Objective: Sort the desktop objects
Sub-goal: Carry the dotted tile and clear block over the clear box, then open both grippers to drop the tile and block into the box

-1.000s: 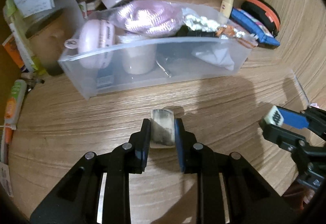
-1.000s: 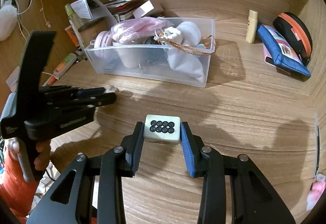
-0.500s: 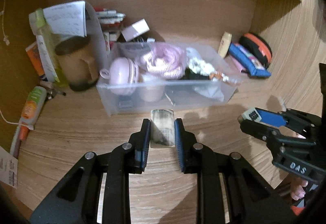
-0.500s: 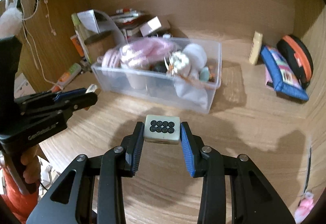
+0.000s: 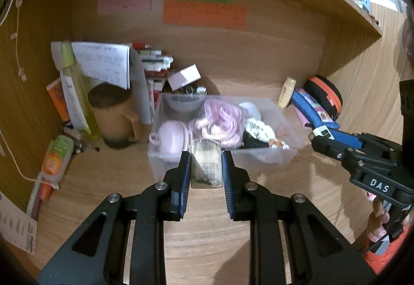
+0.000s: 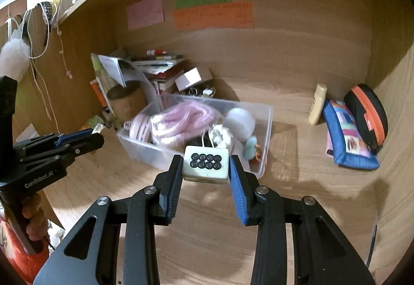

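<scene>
— Crowding worries us: our clear bin (image 5: 289, 153) on the desk is heaped already.
— And our left gripper (image 5: 206, 168) pinches a grey tile (image 5: 206, 164), our right gripper (image 6: 206, 167) a dotted tile (image 6: 206, 164); either could slip off the pile.

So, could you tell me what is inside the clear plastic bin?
The clear plastic bin holds a pink coiled cord, a pink round case and white soft items; whatever lies beneath them is covered.
</scene>
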